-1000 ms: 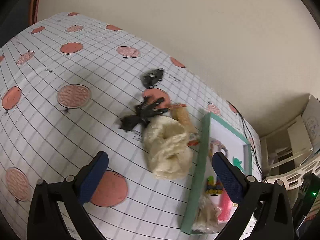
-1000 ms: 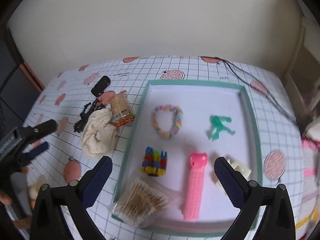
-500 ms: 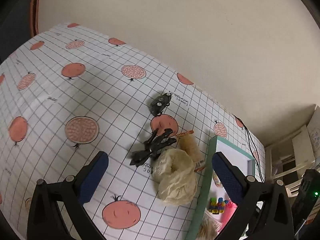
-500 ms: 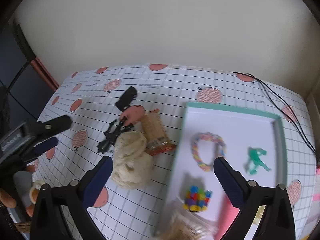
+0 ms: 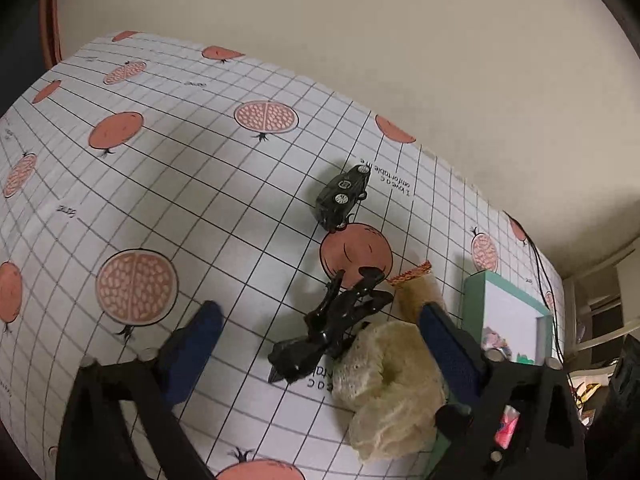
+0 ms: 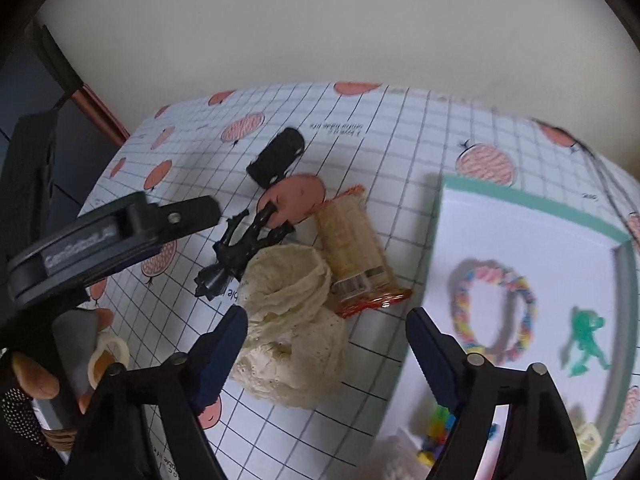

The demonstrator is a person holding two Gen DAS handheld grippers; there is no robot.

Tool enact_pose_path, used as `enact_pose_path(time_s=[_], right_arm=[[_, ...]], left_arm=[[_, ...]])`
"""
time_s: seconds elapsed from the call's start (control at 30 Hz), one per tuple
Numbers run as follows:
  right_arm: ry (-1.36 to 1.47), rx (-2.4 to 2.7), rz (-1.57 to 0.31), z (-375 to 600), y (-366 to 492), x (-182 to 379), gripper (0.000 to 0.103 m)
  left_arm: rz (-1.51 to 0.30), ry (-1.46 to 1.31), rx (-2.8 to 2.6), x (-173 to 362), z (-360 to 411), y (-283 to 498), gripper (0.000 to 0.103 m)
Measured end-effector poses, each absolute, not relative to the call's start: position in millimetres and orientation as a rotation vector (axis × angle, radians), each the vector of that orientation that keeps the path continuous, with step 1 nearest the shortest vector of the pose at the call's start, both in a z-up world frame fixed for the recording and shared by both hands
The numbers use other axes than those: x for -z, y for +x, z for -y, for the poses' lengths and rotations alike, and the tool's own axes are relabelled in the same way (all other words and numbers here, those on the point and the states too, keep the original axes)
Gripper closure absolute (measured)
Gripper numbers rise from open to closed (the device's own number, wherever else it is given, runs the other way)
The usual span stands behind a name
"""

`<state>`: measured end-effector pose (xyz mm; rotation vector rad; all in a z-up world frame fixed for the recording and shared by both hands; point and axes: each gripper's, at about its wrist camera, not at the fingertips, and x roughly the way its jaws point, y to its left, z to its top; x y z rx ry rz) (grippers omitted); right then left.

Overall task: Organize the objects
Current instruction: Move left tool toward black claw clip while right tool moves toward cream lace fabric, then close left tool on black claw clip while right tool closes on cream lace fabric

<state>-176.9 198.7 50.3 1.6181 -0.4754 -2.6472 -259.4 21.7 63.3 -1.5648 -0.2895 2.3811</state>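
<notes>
My left tongs [image 5: 316,340] are released, both blue pads spread wide with nothing between them. In the left wrist view they frame the black toy figure [image 5: 332,328], which lies flat on the surface [image 5: 192,184] at lower centre of the frame. Just to the right of the figure sits the cream crocheted cloth [image 5: 394,392], bunched into a heap and touching the figure's lower end. A snack packet [image 5: 416,292] with a red crimped edge lies above the cloth, partly behind my right-hand pad. The black toy car [image 5: 342,196] stands apart, above the figure, at centre of the frame.

My right tongs [image 6: 326,344] are likewise released and empty. In the right wrist view the cloth lies between the pads at lower centre, with the packet touching its upper right side. The green-rimmed tray [image 6: 532,200] occupies the right of the frame, just beside the packet. Inside it I see a braided multicolour ring [image 6: 494,312] and a green toy figure [image 6: 586,340] to its right. Small coloured blocks [image 6: 438,428] at the lower edge are blurred.
</notes>
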Motion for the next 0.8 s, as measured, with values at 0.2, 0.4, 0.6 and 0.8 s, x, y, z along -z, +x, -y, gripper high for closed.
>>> enact_pose_path(time_s=[0.2, 0.4, 0.6, 0.8], right_arm=[[1.649, 2.596, 0.465, -190, -181, -30, 0.037], [1.690, 2.564, 0.401, -178, -183, -19, 0.052], [1.705, 2.556, 0.380, -175, -183, -14, 0.062], [1.720, 2.562, 0.369, -175, -183, -10, 0.069]], left_arm=[[0.208, -1.577, -2.361, -50, -32, -263, 0.022], [0.190, -1.606, -2.331, -36, -37, -262, 0.032], [0.162, -1.631, -2.325, -28, -43, -261, 0.042], [0.133, -1.622, -2.331, -25, -48, -259, 0.048]])
